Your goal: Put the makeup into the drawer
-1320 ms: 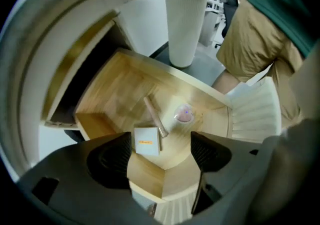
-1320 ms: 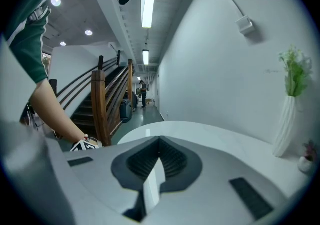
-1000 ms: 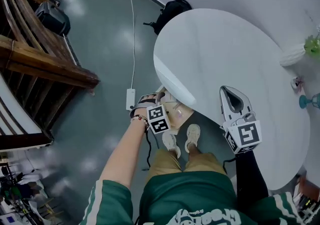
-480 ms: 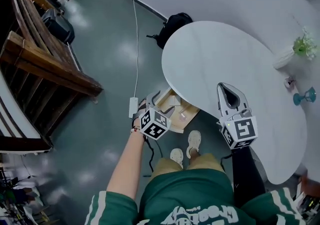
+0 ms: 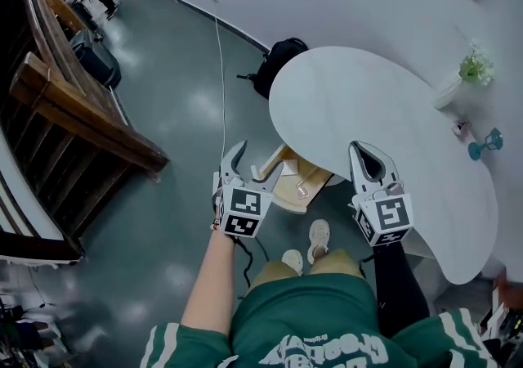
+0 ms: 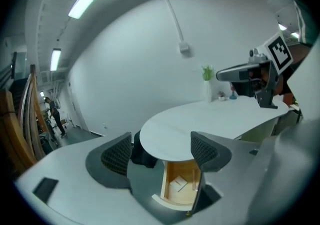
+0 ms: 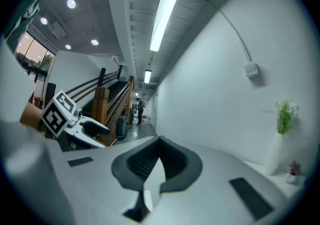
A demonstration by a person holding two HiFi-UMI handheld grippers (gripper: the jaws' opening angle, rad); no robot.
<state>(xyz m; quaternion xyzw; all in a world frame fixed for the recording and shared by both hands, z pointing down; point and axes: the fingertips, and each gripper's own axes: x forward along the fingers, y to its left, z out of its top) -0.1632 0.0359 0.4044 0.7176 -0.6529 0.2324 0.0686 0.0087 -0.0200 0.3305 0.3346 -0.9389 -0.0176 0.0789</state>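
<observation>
Table (image 5: 384, 113): white, rounded | Drawer (image 5: 286, 188): wooden, open beneath table edge | Left gripper (image 5: 260, 155): jaws wide apart, empty, facing drawer | Right gripper (image 5: 364, 150): jaws closed together, empty, over table edge | Makeup (image 5: 301, 190): small item lying inside drawer

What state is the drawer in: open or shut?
Open. The drawer sticks out from under the table, and both the head view and the left gripper view look straight into its wooden inside.
</observation>
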